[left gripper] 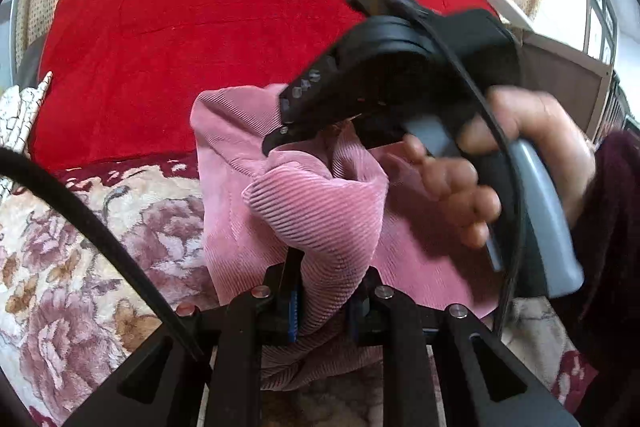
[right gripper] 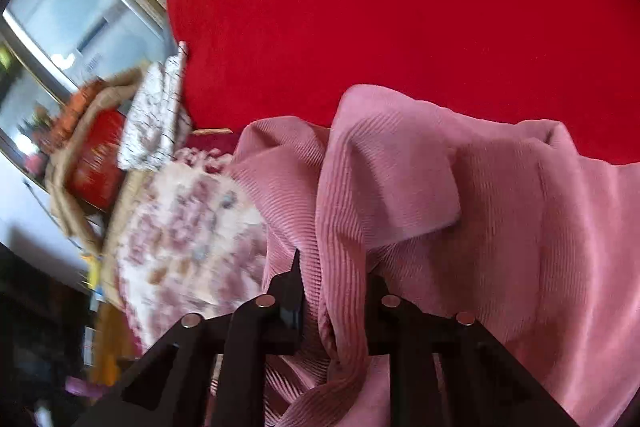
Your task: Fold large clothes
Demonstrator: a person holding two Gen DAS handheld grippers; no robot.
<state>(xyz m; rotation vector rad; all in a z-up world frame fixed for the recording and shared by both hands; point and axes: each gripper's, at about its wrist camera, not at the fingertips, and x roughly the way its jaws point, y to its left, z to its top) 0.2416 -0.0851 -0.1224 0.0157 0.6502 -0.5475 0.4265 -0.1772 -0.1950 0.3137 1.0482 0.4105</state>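
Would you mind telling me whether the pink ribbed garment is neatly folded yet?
Not yet: the pink garment is bunched in loose overlapping folds, pinched by both grippers.

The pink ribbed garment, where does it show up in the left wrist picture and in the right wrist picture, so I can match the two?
Left wrist view: the pink ribbed garment fills the centre, bunched into the left gripper at the bottom edge, with the right gripper just above it.
Right wrist view: it covers the lower right half and runs down into the closed gripper at the bottom.
Shared landmark: the red blanket behind it, at the top of both pictures.
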